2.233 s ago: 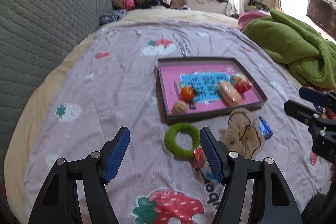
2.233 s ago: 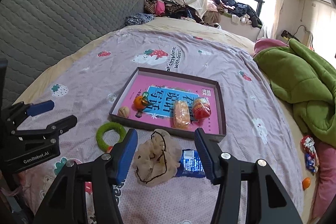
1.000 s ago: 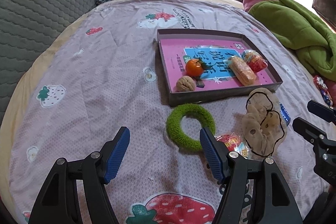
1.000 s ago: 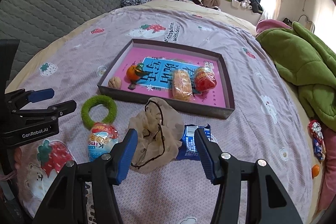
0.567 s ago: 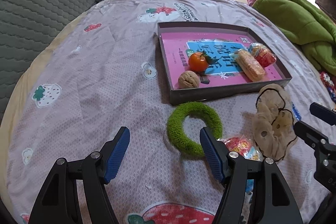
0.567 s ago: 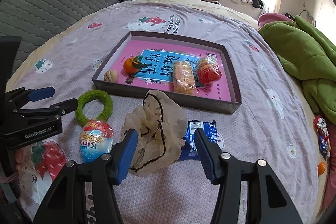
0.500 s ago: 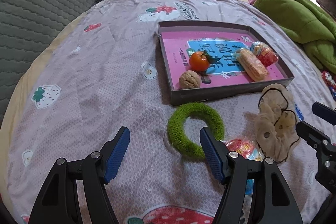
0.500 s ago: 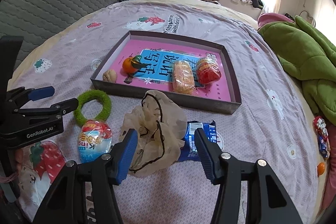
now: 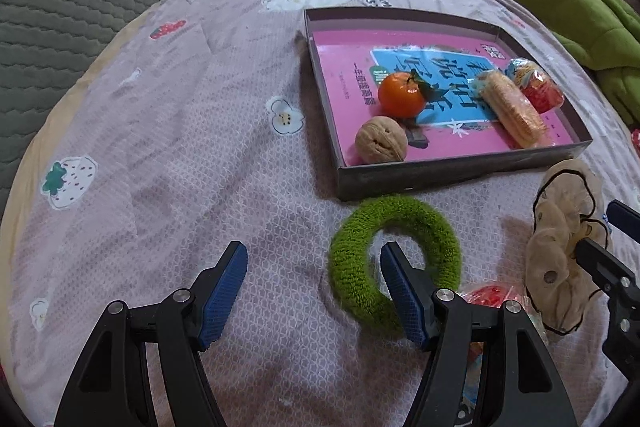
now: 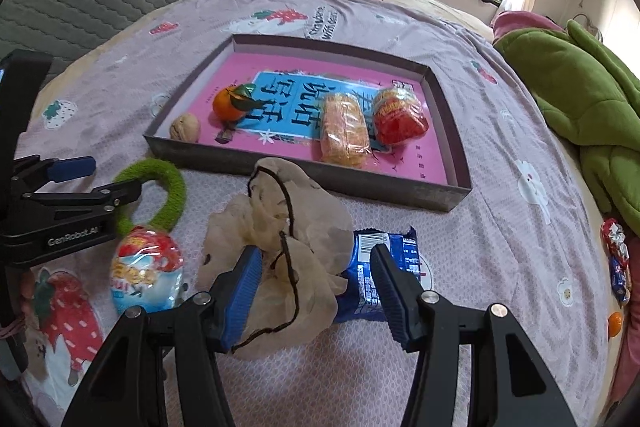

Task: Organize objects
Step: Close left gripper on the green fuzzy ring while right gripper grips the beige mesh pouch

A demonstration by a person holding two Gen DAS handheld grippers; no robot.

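A strawberry-print bedsheet [image 9: 180, 131] is covering the bed. Just before the grey tray [image 10: 312, 183], the green ring [image 9: 394, 259] is lying; left gripper [image 9: 314, 287] and right gripper [image 10: 316, 279] are gaping apart, empty.

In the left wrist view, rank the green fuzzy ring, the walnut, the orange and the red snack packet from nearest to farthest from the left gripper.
From the left gripper:
1. Green fuzzy ring, on the sheet, around the right fingertip.
2. Walnut, in the tray's near left corner.
3. Orange, just behind the walnut.
4. Red snack packet, at the tray's far right.
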